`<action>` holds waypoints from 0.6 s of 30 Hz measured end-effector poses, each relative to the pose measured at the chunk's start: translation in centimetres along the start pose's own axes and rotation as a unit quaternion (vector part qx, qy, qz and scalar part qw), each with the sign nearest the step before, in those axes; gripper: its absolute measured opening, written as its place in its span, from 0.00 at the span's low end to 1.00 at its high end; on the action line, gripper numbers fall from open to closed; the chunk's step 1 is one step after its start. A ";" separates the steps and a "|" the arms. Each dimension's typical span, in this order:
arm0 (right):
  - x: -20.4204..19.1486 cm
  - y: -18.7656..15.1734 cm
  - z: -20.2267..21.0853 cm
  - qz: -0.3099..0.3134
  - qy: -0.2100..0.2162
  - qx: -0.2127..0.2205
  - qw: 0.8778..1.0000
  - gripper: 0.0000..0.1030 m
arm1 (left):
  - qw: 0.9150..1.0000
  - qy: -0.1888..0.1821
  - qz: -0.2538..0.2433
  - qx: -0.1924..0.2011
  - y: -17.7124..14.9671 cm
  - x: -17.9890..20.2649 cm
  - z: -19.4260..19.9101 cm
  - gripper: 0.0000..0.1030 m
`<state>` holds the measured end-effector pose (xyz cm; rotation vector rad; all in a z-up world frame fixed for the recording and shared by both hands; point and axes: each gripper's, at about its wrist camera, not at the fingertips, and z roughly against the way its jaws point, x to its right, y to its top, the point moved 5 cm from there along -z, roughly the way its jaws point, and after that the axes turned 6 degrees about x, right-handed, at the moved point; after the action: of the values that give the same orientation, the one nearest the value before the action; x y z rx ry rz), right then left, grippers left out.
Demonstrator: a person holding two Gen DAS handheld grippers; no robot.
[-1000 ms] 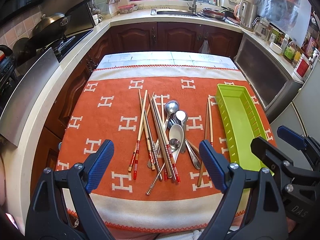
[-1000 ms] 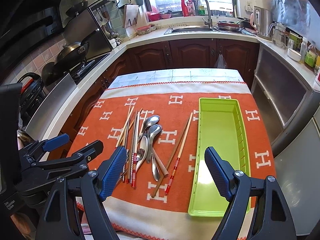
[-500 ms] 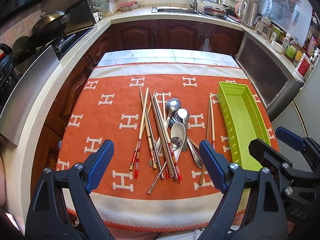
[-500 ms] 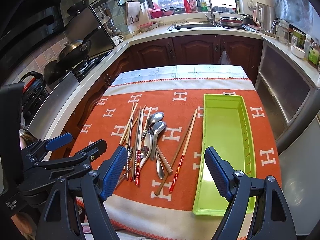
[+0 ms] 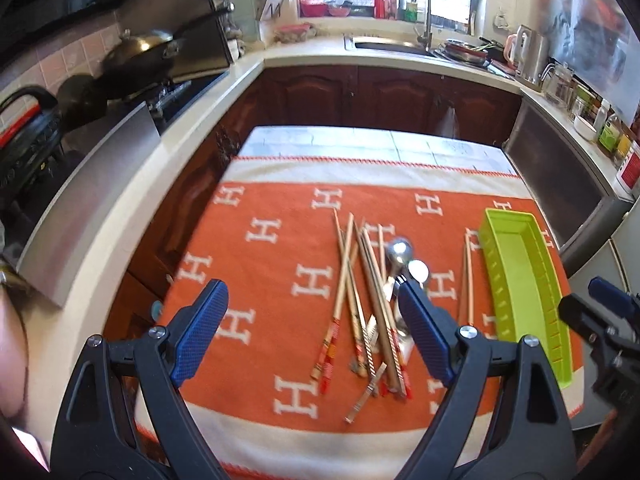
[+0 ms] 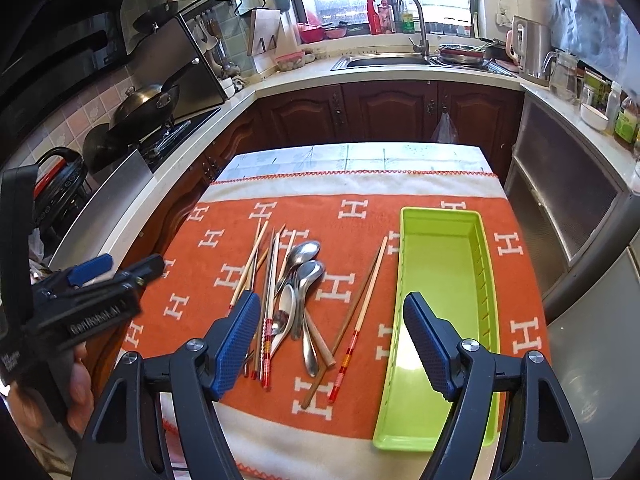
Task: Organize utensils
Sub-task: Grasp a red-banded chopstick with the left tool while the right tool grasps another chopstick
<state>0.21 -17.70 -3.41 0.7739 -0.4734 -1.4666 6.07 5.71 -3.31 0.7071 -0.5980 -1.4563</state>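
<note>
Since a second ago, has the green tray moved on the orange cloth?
No. In the right wrist view the green tray still lies between the same white H marks on the orange cloth; only the camera shifted.

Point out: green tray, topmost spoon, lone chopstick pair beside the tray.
green tray (image 6: pixel 440 264): right wrist view, bare floor inside.
topmost spoon (image 6: pixel 306 251): right wrist view, its bowl.
lone chopstick pair (image 6: pixel 366 292): right wrist view, mid-shaft of the pale stick.

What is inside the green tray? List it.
Nothing: the tray shows only its bare green floor. The right gripper's finger covers a strip of its near end, so that part stays unseen.
</note>
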 end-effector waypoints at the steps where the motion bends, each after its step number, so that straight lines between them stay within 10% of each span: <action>1: 0.2 0.3 -0.2 -0.001 -0.001 -0.001 1.000 0.71 | 1.000 0.000 -0.009 0.005 0.3 -0.3 0.0 0.83; 8: 0.4 2.2 -2.7 -0.014 0.015 -0.020 1.000 0.64 | 0.999 0.004 -0.042 0.033 2.1 -1.7 -0.2 0.83; 18: -2.1 3.3 -9.4 0.003 0.056 -0.064 0.996 0.49 | 0.998 -0.047 0.006 -0.038 0.5 -3.9 -7.6 0.83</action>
<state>9.00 -14.21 -7.07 0.7472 -0.2934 -1.4240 11.94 10.06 -7.81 0.5774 -0.6160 -1.5003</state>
